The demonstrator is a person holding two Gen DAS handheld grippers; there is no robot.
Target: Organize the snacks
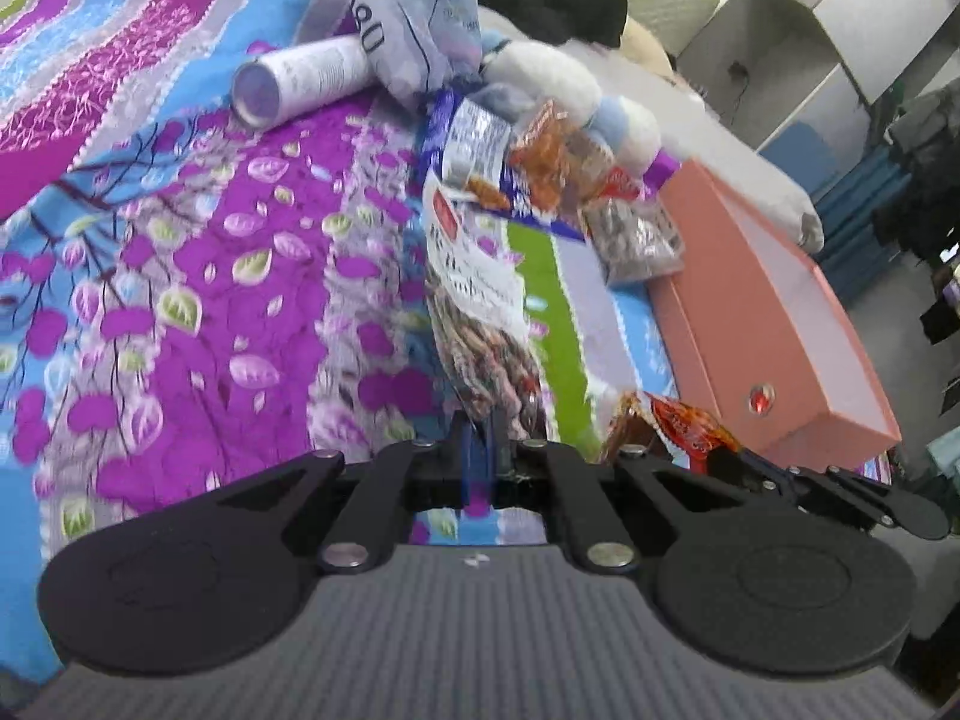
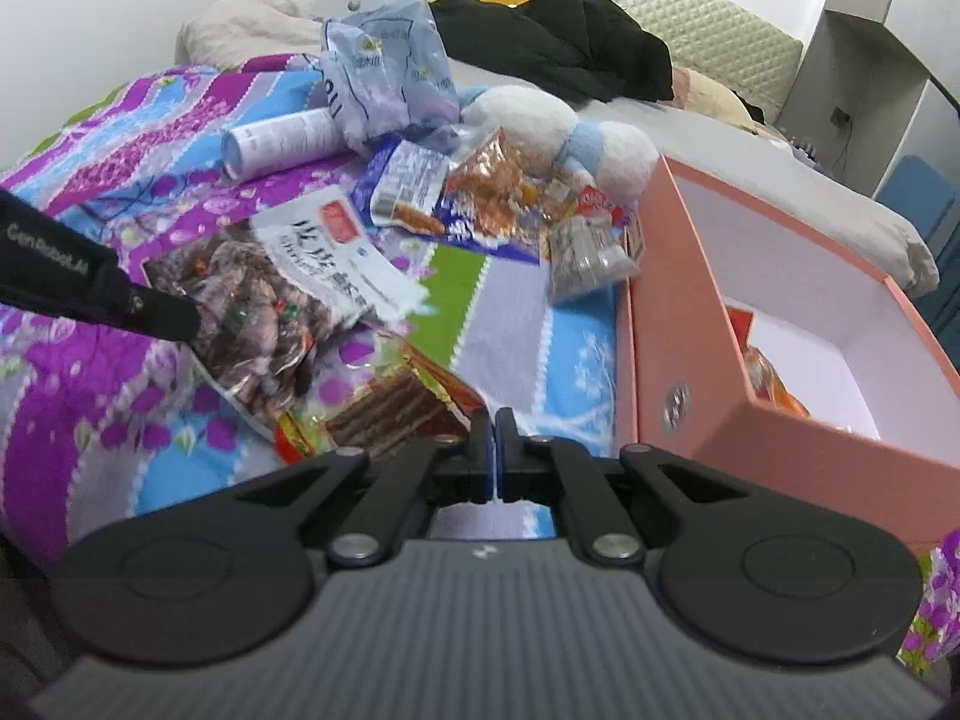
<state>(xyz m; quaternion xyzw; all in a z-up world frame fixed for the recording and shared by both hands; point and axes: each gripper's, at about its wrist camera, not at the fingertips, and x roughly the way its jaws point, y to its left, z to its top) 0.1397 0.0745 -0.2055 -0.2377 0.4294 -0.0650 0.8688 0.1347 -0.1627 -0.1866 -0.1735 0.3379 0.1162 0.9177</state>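
Note:
My left gripper is shut on the edge of a large clear snack bag with a white label, which stretches away from its fingertips. From the right wrist view it reaches in from the left, pinching that same bag. My right gripper is shut on the corner of a red packet of brown sticks. It also shows at the lower right of the left view with the red packet. An open pink box lies to the right, some orange snacks inside.
A floral bedspread covers the bed. Further back lie several small snack packets, a white tube, a pale blue bag, a white and blue plush toy and black clothing. Shelves stand at the right.

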